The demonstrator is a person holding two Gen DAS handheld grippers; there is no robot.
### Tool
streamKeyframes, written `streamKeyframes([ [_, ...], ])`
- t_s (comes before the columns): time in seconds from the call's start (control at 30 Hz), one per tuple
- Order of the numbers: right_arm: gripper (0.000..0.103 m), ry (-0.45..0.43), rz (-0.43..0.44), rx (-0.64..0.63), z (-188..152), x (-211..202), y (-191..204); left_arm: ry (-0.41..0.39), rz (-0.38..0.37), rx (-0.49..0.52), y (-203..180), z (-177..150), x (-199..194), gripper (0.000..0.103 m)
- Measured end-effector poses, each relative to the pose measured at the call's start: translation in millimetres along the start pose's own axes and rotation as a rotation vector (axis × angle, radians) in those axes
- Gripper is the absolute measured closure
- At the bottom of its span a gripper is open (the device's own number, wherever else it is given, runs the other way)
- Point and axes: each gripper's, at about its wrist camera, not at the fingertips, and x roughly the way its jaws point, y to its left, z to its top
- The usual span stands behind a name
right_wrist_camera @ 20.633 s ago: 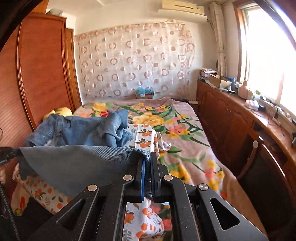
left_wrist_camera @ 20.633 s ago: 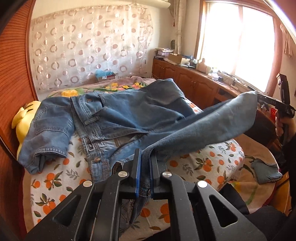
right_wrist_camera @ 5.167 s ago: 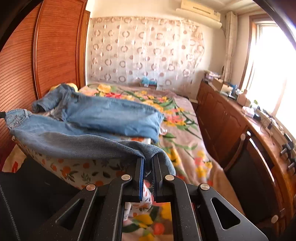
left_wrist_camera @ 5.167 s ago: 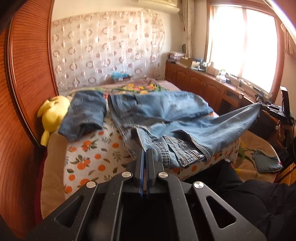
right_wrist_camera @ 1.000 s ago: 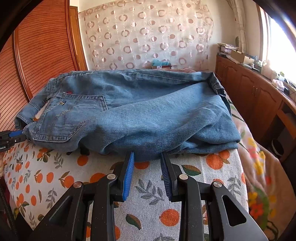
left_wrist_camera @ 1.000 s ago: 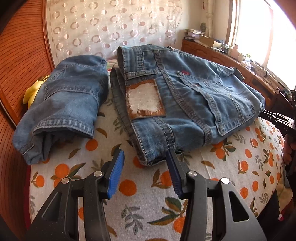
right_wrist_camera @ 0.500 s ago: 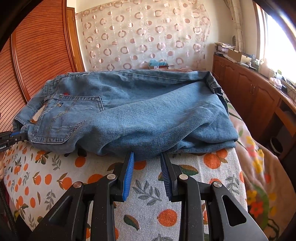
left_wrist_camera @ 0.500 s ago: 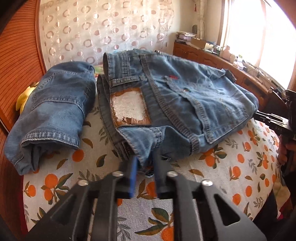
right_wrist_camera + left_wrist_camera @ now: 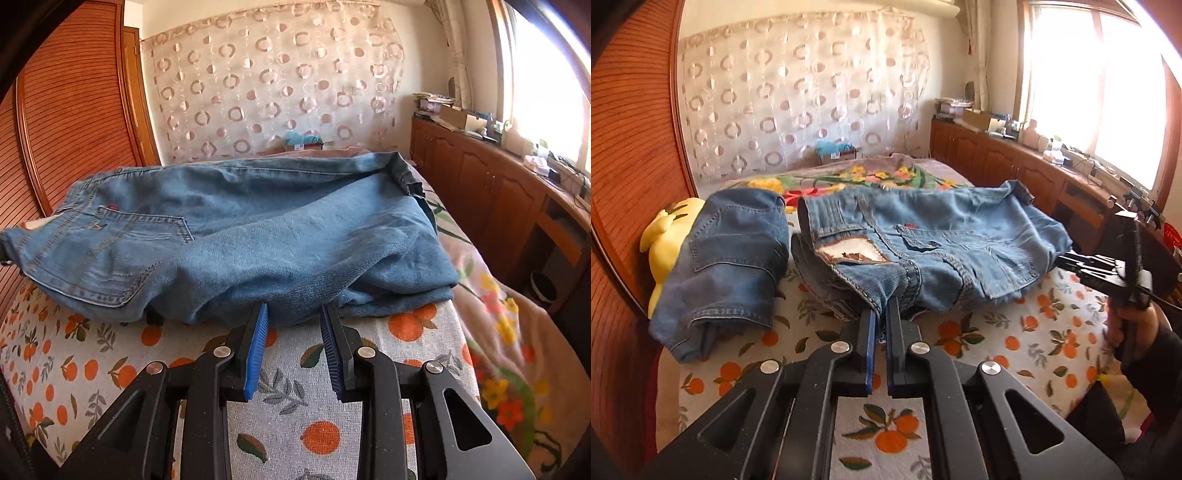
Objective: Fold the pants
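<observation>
Clenched on the waistband corner of the jeans point(image 9: 923, 236): left gripper point(image 9: 881, 314), denim pinched between the blue pads and raised off the orange-print sheet point(image 9: 1015, 343). Parted, gripping nothing: right gripper point(image 9: 293, 314), tips at the folded leg edge. Jeans lying folded across the bed; second folded denim piece point(image 9: 731, 258) just beside, yellow plush toy point(image 9: 665, 236) by the wood panel
</observation>
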Motion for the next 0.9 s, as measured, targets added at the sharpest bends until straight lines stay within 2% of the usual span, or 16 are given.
streamKeyframes([
  [0.13,0.073,-0.015,0.007,0.01,-5.4,-1.8,-2.2,-0.019,0.003,-0.008,2.2,-9.5,-20.8,0.098],
  [0.4,0.073,-0.013,0.015,0.017,-8.1,0.3,-5.0,0.095,0.002,-0.004,3.4,-49.1,-4.0,0.096],
  [0.5,0.073,-0.009,0.014,0.014,-7.5,1.2,-4.9,0.092,0.01,-0.002,1.7,-53.8,-6.6,0.096],
  [0.63,0.073,-0.004,0.014,0.012,-6.6,1.5,-5.6,0.056,0.022,-0.013,6.8,-43.6,-17.2,0.095],
  [0.77,0.073,0.0,0.01,0.011,-6.3,1.2,-6.3,0.035,0.019,-0.001,9.4,-26.4,-14.0,0.084],
  [0.83,0.073,0.001,0.01,0.01,-6.3,0.7,-6.4,0.031,0.008,0.003,7.4,-16.8,-6.6,0.066],
  [0.9,0.073,0.001,0.009,0.011,-6.6,0.6,-6.5,0.019,-0.007,0.013,2.5,-4.4,4.5,0.058],
])
